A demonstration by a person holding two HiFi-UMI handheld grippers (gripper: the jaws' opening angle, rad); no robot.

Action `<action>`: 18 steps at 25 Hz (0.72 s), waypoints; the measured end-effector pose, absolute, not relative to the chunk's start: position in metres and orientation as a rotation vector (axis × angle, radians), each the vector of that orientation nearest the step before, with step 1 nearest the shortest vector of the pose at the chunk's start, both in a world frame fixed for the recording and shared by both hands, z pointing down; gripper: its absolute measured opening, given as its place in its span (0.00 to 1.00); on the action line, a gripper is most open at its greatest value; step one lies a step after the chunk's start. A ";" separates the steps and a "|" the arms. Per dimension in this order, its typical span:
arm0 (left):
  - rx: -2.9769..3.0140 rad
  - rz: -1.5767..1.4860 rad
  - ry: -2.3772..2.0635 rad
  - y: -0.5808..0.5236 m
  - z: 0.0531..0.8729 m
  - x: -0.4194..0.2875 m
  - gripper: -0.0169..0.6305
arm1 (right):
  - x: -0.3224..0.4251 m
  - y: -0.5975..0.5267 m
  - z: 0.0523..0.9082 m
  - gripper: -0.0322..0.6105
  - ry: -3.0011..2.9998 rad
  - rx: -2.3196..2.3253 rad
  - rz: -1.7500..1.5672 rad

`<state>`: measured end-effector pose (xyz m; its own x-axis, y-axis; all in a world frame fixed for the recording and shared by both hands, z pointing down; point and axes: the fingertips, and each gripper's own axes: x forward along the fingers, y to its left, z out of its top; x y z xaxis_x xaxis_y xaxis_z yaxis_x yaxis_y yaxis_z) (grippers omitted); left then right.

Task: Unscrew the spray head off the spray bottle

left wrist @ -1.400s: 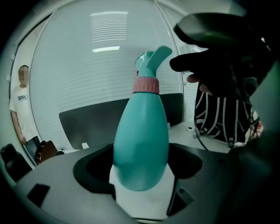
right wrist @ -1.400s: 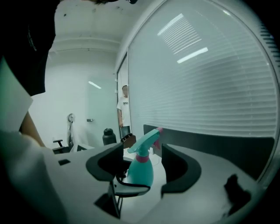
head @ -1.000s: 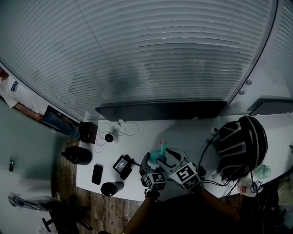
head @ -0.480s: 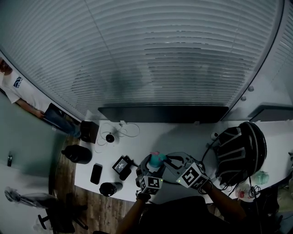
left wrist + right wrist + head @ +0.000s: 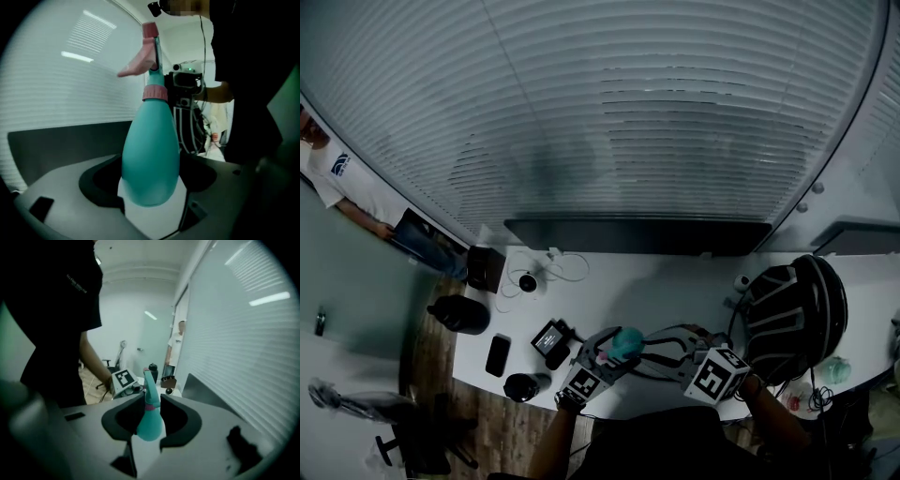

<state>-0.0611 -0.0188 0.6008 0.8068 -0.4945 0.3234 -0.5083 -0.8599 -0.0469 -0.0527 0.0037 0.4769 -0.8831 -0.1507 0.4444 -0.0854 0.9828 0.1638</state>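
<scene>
We see the spray bottle (image 5: 151, 140) as a teal teardrop, broad and rounded at its base and narrowing to a slim neck. A pink collar (image 5: 154, 93) rings the neck. Above it sits the spray head (image 5: 146, 51), with a pink trigger jutting to one side and a pink cap at the tip (its back edge is teal, like the body). The head is on the bottle, with the collar seated at the neck.

In the left gripper view the bottle's wide lower body fills the gap between the dark fingers (image 5: 99, 183) of the left gripper (image 5: 151, 173). We read them as closed on it, one against each flank, with the rounded base nearest the camera and the neck pointing away. In the right gripper view the right gripper (image 5: 151, 422) has its fingers (image 5: 123, 420) drawn in narrow on the same bottle. They press either side of the body just below the collar, and the head rises past them.

From the head view we find the bottle held above the bench (image 5: 675, 281), near the middle of its front edge, with one gripper on each side of it. A striped helmet (image 5: 792, 314) lies toward the bench's right end, well apart.
</scene>
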 end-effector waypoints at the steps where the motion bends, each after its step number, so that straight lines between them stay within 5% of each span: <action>1: 2.934 0.541 -0.956 -0.030 0.601 -0.069 0.60 | -0.048 -0.006 0.475 0.19 -2.710 0.257 -0.050; 6: 2.811 0.913 -1.593 -0.064 0.602 -0.100 0.60 | -0.030 -0.044 0.487 0.26 -2.804 0.593 1.183; 10: 2.737 1.020 -1.785 -0.070 0.602 -0.104 0.60 | -0.030 -0.040 0.510 0.27 -2.647 0.558 1.600; 14: 2.700 1.099 -1.796 -0.071 0.610 -0.107 0.60 | -0.020 -0.048 0.501 0.26 -2.658 0.577 1.581; 18: 2.725 1.162 -1.754 -0.068 0.612 -0.106 0.60 | -0.030 -0.040 0.501 0.26 -2.653 0.535 1.147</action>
<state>-0.1060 -0.0679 0.6123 0.2698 -0.8884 0.3715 -0.6885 -0.4477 -0.5705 -0.0299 -0.0398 0.5011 -0.9141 -0.2467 0.3218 -0.4035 0.6332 -0.6605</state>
